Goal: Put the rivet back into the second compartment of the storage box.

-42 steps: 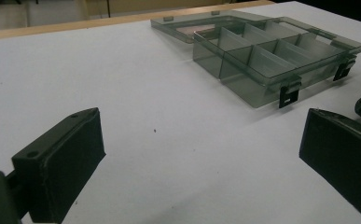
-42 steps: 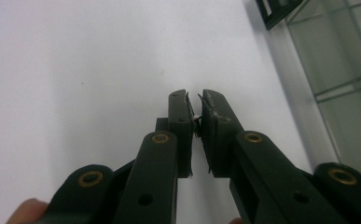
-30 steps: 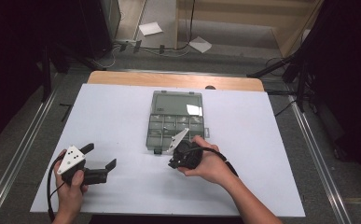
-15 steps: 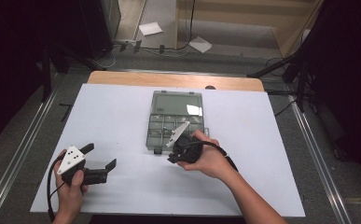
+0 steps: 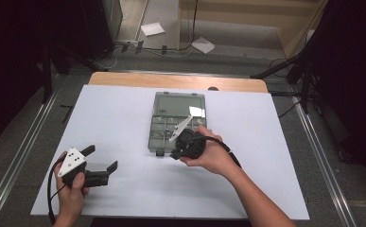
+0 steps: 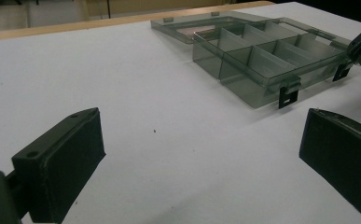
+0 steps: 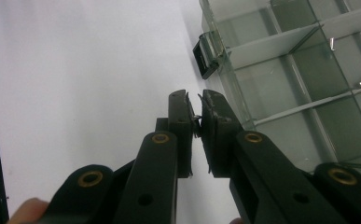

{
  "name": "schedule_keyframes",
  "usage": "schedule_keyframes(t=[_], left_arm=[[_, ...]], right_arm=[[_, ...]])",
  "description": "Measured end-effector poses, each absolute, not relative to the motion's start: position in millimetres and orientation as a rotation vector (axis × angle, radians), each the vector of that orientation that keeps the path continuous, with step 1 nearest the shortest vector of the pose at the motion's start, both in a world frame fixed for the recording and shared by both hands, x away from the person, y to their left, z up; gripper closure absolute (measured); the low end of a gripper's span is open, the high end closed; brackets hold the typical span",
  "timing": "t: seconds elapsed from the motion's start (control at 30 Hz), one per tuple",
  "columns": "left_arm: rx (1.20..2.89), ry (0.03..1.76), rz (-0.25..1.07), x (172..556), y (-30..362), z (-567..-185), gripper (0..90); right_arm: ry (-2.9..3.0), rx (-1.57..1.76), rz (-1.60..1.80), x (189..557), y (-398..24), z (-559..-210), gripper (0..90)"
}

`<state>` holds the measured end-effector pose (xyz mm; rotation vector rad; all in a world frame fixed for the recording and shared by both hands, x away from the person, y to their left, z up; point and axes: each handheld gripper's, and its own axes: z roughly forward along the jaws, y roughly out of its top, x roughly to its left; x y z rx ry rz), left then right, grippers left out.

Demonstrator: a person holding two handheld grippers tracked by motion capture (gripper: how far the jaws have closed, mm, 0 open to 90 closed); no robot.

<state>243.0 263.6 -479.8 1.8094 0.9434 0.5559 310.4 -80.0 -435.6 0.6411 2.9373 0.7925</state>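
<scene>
A clear grey compartment box (image 5: 178,118) lies open at the table's middle, its lid laid back on the far side. My right gripper (image 5: 175,152) is low at the box's near edge, beside a black latch (image 7: 205,58). In the right gripper view its jaws (image 7: 194,95) are pressed nearly together with a tiny pale sliver pinched between the pads; I cannot tell what it is. Small metal bits (image 7: 332,43) lie in the compartments. My left gripper (image 5: 101,157) rests at the front left, open with nothing between its jaws (image 6: 201,140), facing the box (image 6: 262,60).
White paper (image 5: 124,118) covers the table, with a wooden edge (image 5: 171,81) at the far side. Metal rails (image 5: 24,156) run along both sides. Papers and cables lie on the floor (image 5: 152,29) beyond.
The right hand has shifted its gripper slightly toward the box's near edge. The left gripper has stayed where it was.
</scene>
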Motion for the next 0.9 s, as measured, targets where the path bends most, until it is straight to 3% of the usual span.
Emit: schedule_keyframes(t=[0.9], left_arm=[[1.806,0.949,0.558,242.7,264.8,-479.1,0.0]], right_arm=[[2.923,0.641,0.773,329.5,-74.2,-419.3,83.7]])
